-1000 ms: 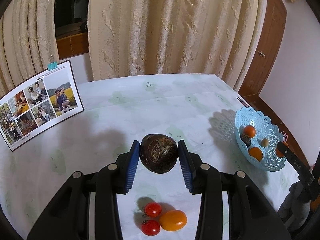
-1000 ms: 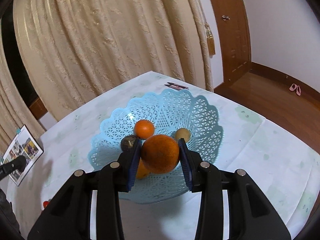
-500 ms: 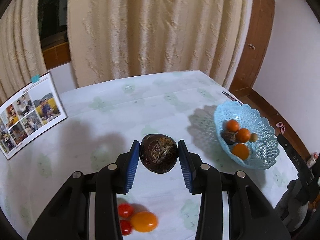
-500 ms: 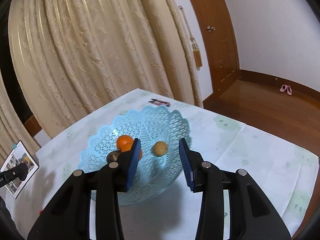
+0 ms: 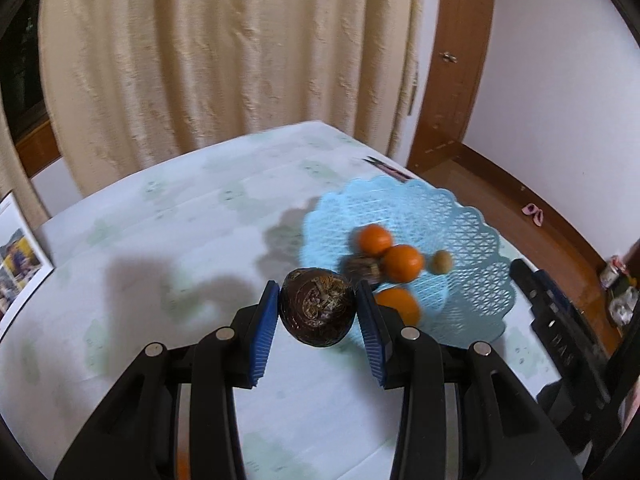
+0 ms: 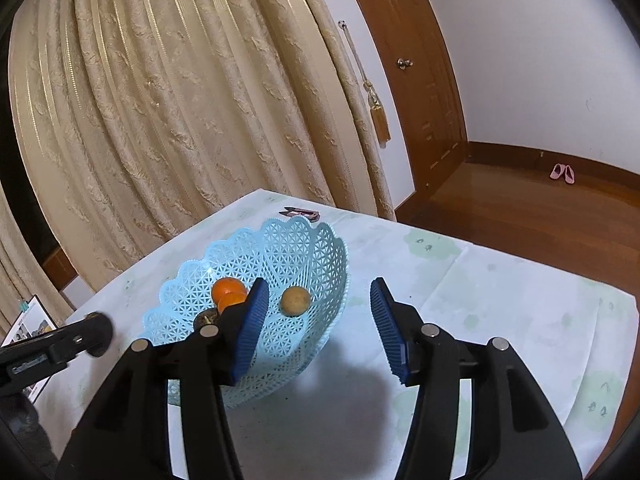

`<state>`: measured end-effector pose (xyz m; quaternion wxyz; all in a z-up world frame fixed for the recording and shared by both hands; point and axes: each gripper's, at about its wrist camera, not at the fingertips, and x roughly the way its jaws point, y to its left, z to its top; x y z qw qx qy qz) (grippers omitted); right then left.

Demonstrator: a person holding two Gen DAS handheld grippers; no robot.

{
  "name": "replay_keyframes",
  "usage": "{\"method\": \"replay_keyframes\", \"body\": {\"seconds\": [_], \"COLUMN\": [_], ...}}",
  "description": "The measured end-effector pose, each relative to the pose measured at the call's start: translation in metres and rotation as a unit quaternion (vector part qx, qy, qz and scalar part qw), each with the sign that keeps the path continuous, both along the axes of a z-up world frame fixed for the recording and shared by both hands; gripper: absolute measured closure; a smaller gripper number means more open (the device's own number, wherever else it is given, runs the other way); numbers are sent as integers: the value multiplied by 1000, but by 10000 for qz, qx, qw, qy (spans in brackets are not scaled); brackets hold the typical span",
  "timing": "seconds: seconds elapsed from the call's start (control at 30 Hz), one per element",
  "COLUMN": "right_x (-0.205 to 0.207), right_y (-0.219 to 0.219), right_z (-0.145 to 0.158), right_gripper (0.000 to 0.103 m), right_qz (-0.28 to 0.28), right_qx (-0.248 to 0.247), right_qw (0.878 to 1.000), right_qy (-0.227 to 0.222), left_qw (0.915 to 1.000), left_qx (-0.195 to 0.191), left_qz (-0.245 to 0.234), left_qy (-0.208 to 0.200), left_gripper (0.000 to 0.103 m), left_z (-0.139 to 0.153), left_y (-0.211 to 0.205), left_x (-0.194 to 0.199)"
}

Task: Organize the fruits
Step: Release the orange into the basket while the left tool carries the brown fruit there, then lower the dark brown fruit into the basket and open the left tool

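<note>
My left gripper [image 5: 317, 300] is shut on a dark brown round fruit [image 5: 317, 320], held above the table just left of the light blue lattice basket [image 5: 472, 216]. In the basket lie three oranges [image 5: 401, 263], a small tan fruit [image 5: 442, 261] and another dark fruit [image 5: 362, 270]. My right gripper [image 6: 318, 300] hangs over the basket's [image 6: 304, 224] near right rim. Its jaws are opening and nothing is between them. Past them I see the tan fruit [image 6: 295, 300] and two oranges [image 6: 226, 288]. The left gripper's tip [image 6: 96, 332] shows at the left.
A photo calendar [image 5: 16, 256] stands at the table's left edge. A small dark tool [image 6: 300, 212] lies behind the basket. Curtains hang behind the table. The table's right edge drops to a wooden floor with pink slippers [image 6: 562, 172].
My right gripper let the orange go into the basket, drew back and widened its jaws. My left gripper carried the dark fruit rightward up to the basket; the tomatoes dropped out of view.
</note>
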<state>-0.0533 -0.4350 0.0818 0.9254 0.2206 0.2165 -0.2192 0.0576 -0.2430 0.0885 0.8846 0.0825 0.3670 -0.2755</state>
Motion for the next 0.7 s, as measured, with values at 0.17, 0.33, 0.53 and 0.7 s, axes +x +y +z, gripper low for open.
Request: {"method": "replay_keyframes", "body": {"seconds": [0.17, 0.33, 0.53, 0.7], "right_x": [0, -3, -4, -7], "right_y": [0, -3, -2, 3], "right_z": [0, 0, 1, 3], "right_gripper": [48, 39, 39, 38], "right_qz": [59, 21, 4, 48], "right_qx": [27, 83, 67, 57], "right_qw": [10000, 9999, 9999, 9999], "right_qy": [-30, -90, -100, -95], "left_qw": [9999, 9998, 9998, 9988], "left_qx": [-96, -177, -81, 26], "left_qz": [-136, -100, 141, 340], "left_qy": [49, -73, -150, -345], "left_gripper": [62, 29, 26, 23], "left_z": [-5, 1, 11, 22], "left_y": [-24, -21, 2, 36], "left_x": [6, 6, 11, 10]}}
